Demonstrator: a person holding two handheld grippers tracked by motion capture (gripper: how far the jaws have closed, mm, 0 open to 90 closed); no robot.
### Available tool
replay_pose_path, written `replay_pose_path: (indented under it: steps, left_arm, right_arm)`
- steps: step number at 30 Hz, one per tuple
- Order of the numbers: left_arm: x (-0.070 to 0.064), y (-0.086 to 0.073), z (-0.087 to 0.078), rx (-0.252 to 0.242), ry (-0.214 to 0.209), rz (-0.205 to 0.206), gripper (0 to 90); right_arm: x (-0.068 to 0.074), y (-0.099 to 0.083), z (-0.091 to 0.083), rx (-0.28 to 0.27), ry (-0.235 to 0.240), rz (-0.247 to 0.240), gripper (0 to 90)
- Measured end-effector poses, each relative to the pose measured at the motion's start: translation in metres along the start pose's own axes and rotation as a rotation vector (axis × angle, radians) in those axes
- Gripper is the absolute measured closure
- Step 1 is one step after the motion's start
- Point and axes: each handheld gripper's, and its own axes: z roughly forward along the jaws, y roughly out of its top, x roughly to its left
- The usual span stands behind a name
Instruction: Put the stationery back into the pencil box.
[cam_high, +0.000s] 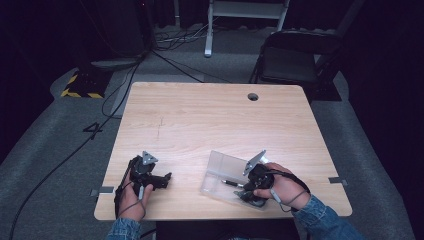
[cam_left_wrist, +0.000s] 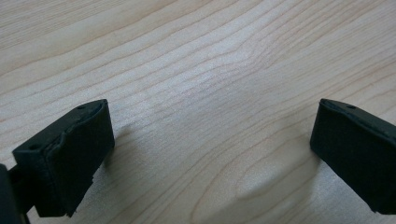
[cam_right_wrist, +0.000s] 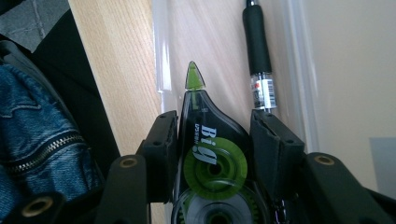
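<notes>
Right gripper (cam_right_wrist: 212, 135): jaws pinching a correction-tape dispenser (cam_right_wrist: 210, 154), dark body, green reels and tip. It sits low over a clear tray (cam_high: 220, 165) at the near right of the bench (cam_high: 210, 115), tip pointing along the tray floor.

Left gripper (cam_high: 162, 179): jaws spread wide, nothing between them, resting low over bare wood at the near left, well apart from the tray.

Tray contents: a black pen (cam_right_wrist: 258, 51) lying along one wall, just beside the dispenser. Nothing else made out inside.

Risks, as judged:
- Dispenser is gripped on its smooth flat sides; it could twist or slide out if the squeeze eases.
- Pen lies close to one jaw; a sideways move would knock or roll it.
- Tray is light and near the bench edge; a downward or dragging push could shift it, with no left hold to steady it.
</notes>
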Motion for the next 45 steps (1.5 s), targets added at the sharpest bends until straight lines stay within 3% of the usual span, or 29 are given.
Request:
replay_pose_path:
  steps: [10, 17, 26, 35, 45]
  left_arm:
    - [0.000, 0.000, 0.000, 0.000, 0.000, 0.000, 0.1]
    - [0.000, 0.000, 0.000, 0.000, 0.000, 0.000, 0.1]
    - [0.000, 0.000, 0.000, 0.001, 0.000, -0.002, 0.1]
    - [0.000, 0.001, 0.001, 0.000, 0.007, -0.011, 0.0]
    - [0.000, 0.001, 0.001, 0.002, 0.008, -0.010, 0.1]
  right_arm:
    - [0.001, 0.000, 0.001, 0.001, 0.023, 0.005, 51.7]
    - [0.001, 0.001, -0.008, -0.050, -0.011, 0.005, 51.2]
    - [0.001, 0.002, -0.027, -0.152, -0.060, 0.023, 51.0]
    - [-0.003, -0.003, -0.056, -0.311, -0.144, 0.043, 52.0]
    - [-0.018, -0.015, -0.082, -0.389, -0.217, 0.119, 49.7]
